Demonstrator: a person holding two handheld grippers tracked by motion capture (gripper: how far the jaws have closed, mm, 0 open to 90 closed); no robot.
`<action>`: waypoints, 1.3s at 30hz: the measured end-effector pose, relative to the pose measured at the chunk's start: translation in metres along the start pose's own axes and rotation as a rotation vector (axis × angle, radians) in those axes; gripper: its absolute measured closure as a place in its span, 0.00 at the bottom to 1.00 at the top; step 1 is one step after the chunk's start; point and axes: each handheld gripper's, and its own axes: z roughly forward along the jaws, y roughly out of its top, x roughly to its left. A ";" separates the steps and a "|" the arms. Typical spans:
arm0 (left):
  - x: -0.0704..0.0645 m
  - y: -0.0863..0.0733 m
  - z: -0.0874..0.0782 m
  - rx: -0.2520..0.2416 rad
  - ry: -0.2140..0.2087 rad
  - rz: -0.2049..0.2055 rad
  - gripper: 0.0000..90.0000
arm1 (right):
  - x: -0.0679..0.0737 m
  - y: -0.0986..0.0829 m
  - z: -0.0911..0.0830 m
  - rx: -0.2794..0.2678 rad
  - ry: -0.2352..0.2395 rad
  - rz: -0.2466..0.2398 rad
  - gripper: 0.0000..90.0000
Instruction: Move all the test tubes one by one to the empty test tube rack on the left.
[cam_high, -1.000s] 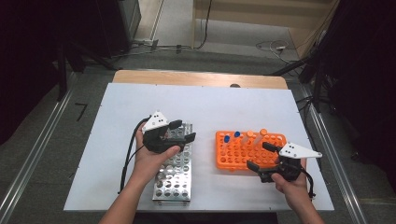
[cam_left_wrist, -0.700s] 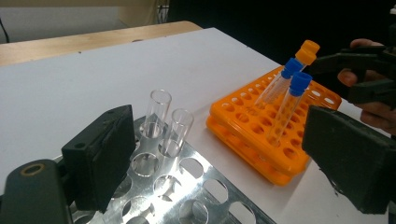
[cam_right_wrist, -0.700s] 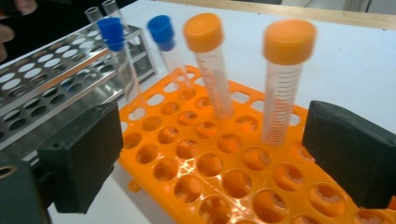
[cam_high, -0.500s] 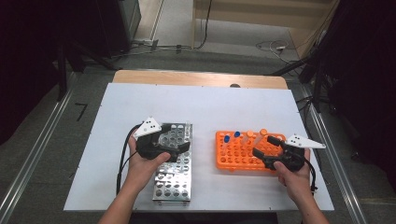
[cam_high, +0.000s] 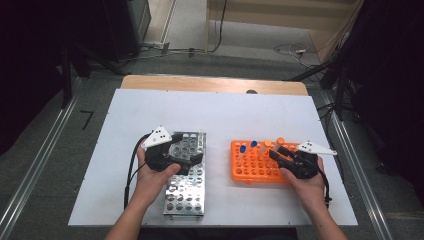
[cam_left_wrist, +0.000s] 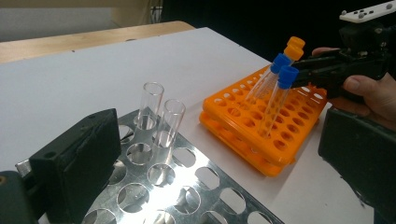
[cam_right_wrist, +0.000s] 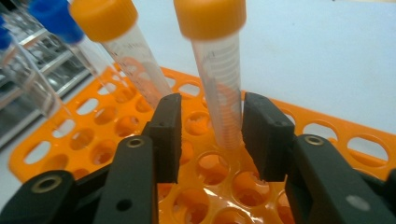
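Observation:
An orange tube rack (cam_high: 252, 167) stands right of centre and holds two blue-capped tubes (cam_left_wrist: 280, 88) and two orange-capped tubes. My right gripper (cam_right_wrist: 212, 135) is open at the rack's far right corner. One orange-capped tube (cam_right_wrist: 217, 70) stands between its jaws, close to the right-hand jaw. The second orange-capped tube (cam_right_wrist: 116, 51) leans just to the left. My left gripper (cam_high: 192, 162) hovers open over the metal rack (cam_high: 185, 200), jaws wide apart with nothing gripped. Two clear uncapped tubes (cam_left_wrist: 161, 114) stand in that rack's far holes.
Both racks rest on a white table (cam_high: 225, 115) whose far edge is a wooden strip (cam_high: 210, 84). The metal rack has several unfilled holes near the person. Cables (cam_high: 131, 175) trail from both grippers toward the front edge.
My right gripper has moved forward from the rack's near right corner until its jaws flank an orange-capped tube. My left gripper has drifted slightly left and toward the person over the metal rack.

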 end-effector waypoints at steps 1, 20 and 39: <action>0.000 0.000 0.000 0.002 -0.002 0.003 0.00 | 0.000 0.000 0.001 0.009 -0.014 -0.002 0.66; -0.003 0.000 0.004 0.017 -0.014 0.008 0.00 | 0.009 -0.004 0.010 -0.005 -0.139 -0.051 0.81; -0.007 0.001 0.004 0.010 -0.034 0.008 0.00 | 0.009 0.002 -0.016 -0.101 -0.077 -0.020 0.81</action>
